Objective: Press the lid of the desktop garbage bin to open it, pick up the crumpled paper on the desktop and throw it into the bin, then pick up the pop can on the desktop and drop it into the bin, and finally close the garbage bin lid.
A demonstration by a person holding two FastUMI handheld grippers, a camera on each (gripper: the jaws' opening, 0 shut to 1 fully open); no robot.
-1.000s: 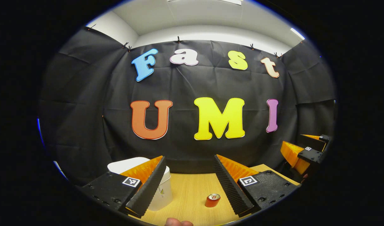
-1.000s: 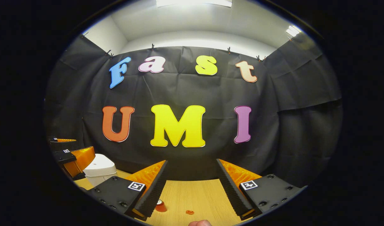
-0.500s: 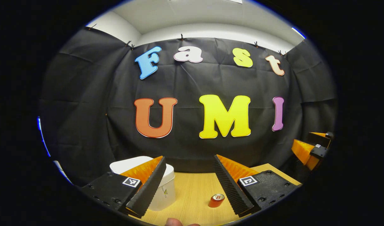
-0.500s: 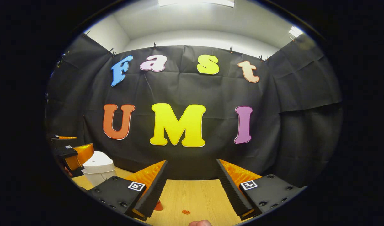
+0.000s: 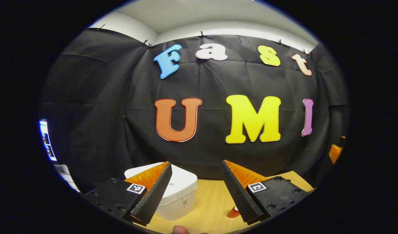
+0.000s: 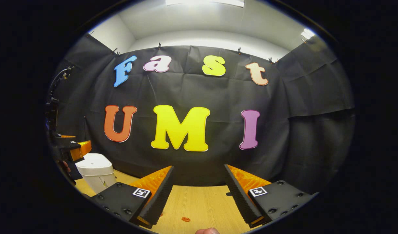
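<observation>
The garbage bin (image 5: 178, 191) sits lid-shut on the wooden desktop (image 5: 212, 201), just ahead of the left gripper (image 5: 195, 188), whose jaws are spread wide and empty. The right gripper (image 6: 197, 195) is gaping too. Lid's probably best pressed squarely with one fingertip. The pop can (image 5: 233, 213) is parked nearby.

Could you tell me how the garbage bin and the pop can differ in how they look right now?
The garbage bin is white and boxy with rounded corners; the pop can is red and round. The bin is much the larger. The bin shows nearly whole beside the left gripper, lid closed, while the can is half hidden behind one of its fingers. Both rest on the wooden table.
</observation>
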